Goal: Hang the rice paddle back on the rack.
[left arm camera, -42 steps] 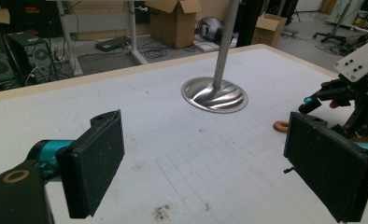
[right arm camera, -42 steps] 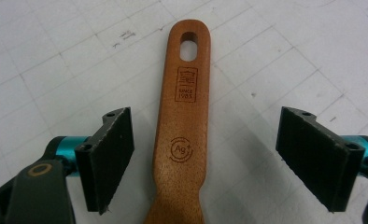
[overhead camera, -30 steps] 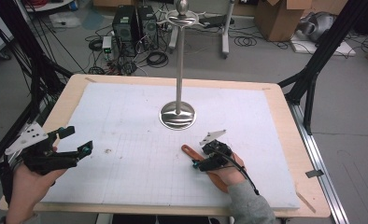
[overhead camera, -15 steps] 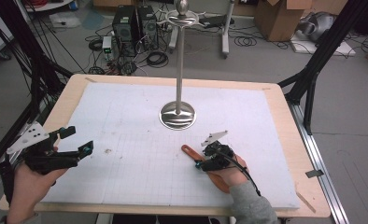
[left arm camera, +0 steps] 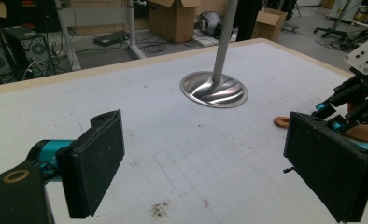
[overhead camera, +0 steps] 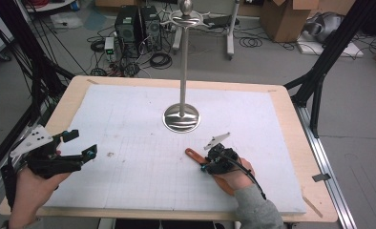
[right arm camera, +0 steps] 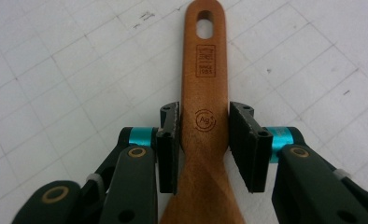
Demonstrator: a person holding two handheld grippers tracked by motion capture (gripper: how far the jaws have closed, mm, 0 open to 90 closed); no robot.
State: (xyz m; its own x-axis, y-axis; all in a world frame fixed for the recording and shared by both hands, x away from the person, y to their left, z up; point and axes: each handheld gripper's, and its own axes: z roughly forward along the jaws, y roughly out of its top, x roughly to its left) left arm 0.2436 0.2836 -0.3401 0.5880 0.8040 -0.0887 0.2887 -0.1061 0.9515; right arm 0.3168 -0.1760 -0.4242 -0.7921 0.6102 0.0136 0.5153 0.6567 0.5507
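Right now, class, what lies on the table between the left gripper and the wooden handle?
Nothing but bare white gridded mat: the high view shows that stretch from the left gripper to the wooden handle, which sits between the right gripper's jaws.

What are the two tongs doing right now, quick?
Left tongs: open, nothing between them.
Right tongs: have just been closing onto the wooden handle, pads at its sides.

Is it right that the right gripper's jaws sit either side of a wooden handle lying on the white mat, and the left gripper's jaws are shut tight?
Not quite. The left gripper has its jaws wide apart with nothing between them, as the left gripper view shows. The right gripper does straddle the wooden handle on the white mat, its jaws just closing.
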